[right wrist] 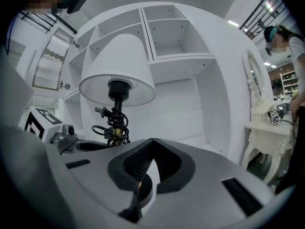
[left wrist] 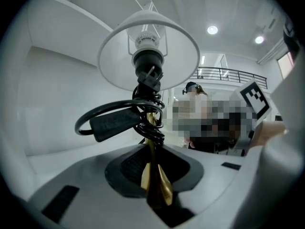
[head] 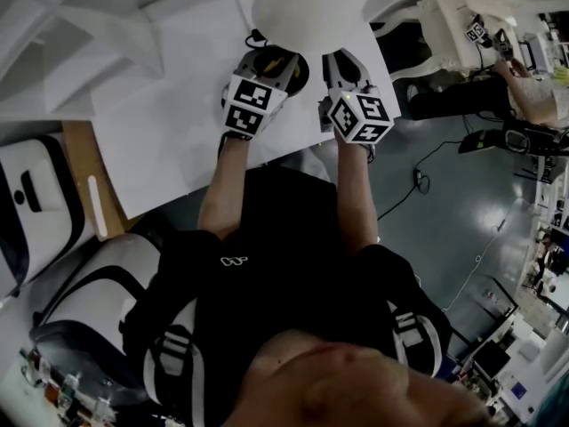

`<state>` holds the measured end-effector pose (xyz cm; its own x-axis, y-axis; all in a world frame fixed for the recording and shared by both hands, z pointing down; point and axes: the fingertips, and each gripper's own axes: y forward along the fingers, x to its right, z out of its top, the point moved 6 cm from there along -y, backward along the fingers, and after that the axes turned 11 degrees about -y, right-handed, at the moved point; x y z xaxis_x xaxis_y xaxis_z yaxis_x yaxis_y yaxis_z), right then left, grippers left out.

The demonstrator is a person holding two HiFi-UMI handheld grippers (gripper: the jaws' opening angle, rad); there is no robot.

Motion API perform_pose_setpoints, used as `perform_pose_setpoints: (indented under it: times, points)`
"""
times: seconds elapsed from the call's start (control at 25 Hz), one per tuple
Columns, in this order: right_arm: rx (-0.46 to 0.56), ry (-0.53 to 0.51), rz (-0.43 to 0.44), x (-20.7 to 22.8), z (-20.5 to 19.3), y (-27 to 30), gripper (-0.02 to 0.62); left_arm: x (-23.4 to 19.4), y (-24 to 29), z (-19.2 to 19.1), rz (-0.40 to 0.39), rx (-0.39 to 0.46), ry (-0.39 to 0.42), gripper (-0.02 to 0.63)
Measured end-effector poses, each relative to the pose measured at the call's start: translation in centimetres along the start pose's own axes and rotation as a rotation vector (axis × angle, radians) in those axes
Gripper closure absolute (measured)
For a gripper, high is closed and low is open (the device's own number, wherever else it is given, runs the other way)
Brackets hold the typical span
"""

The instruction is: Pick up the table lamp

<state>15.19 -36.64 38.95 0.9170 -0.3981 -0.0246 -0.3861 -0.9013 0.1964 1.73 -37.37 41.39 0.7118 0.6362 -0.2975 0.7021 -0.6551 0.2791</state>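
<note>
The table lamp has a white cone shade (left wrist: 147,51) (head: 311,7) (right wrist: 119,66), a black bulb socket and a thin brass stem (left wrist: 151,128). Its black cable (left wrist: 114,118) is coiled round the stem with the plug sticking out to the left. My left gripper (left wrist: 155,175) (head: 276,56) is shut on the brass stem below the coil, and the lamp stands upright in it. My right gripper (right wrist: 151,142) (head: 342,60) is just right of the lamp, apart from the stem, with its jaw tips together. The lamp's foot is hidden.
A white table (head: 178,123) lies under both grippers. A white shelf unit (right wrist: 176,37) rises behind the lamp. A white dressing table (right wrist: 267,123) stands to the right, with another person (head: 524,87) beside it. A white padded seat (head: 27,203) sits at the left.
</note>
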Motion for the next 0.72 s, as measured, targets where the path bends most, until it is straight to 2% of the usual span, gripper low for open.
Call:
perform_pose_setpoints:
  times: [0.32, 0.72]
  points:
    - [0.008, -0.011, -0.001, 0.7, 0.3, -0.9, 0.577, 1.6, -0.1, 1.4, -0.029, 0.048, 0.003, 0.515]
    - [0.01, -0.009, 0.011, 0.5, 0.7, -0.4, 0.577, 0.9, -0.8, 2.3, -0.004, 0.066, 0.002, 0.515]
